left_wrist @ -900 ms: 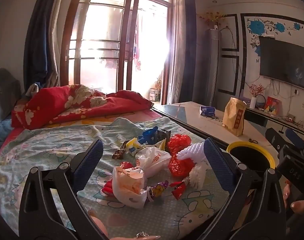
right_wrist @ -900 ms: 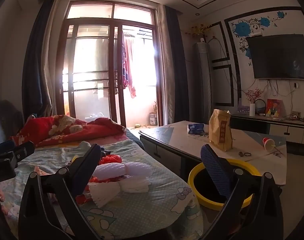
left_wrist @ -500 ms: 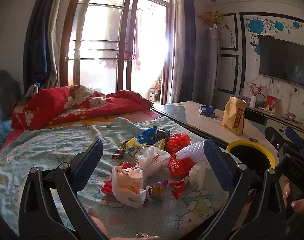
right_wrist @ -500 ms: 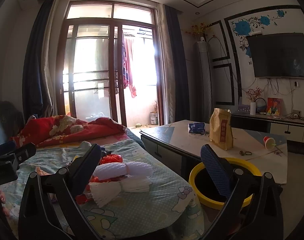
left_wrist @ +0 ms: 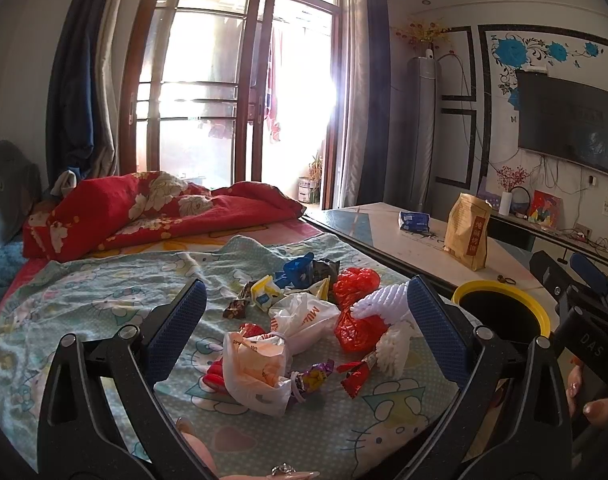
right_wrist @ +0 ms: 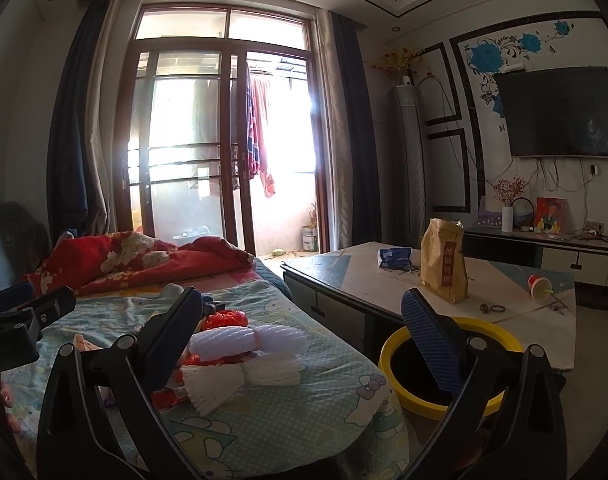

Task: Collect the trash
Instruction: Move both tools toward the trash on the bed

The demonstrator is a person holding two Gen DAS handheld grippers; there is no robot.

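Note:
A heap of trash lies on the patterned bed sheet point(left_wrist: 104, 296): a white plastic bag point(left_wrist: 256, 368), a second white bag point(left_wrist: 304, 316), red plastic bags point(left_wrist: 356, 280), white foam netting point(left_wrist: 384, 304), candy wrappers point(left_wrist: 316, 376) and a blue wrapper point(left_wrist: 298, 268). My left gripper point(left_wrist: 302, 328) hovers open over the heap, holding nothing. My right gripper point(right_wrist: 302, 332) is open too, near the bed's right edge, with the foam netting point(right_wrist: 244, 356) between and beyond its fingers. A black bin with a yellow rim point(right_wrist: 452, 368) stands beside the bed; the same bin's rim point(left_wrist: 500, 292) shows in the left wrist view.
A red floral quilt point(left_wrist: 156, 208) lies at the bed's far end. A low table point(right_wrist: 404, 284) right of the bed carries a brown paper bag point(right_wrist: 444, 264), a blue packet point(right_wrist: 394, 258) and a red cup point(right_wrist: 538, 286). A TV point(right_wrist: 560, 112) hangs on the right wall.

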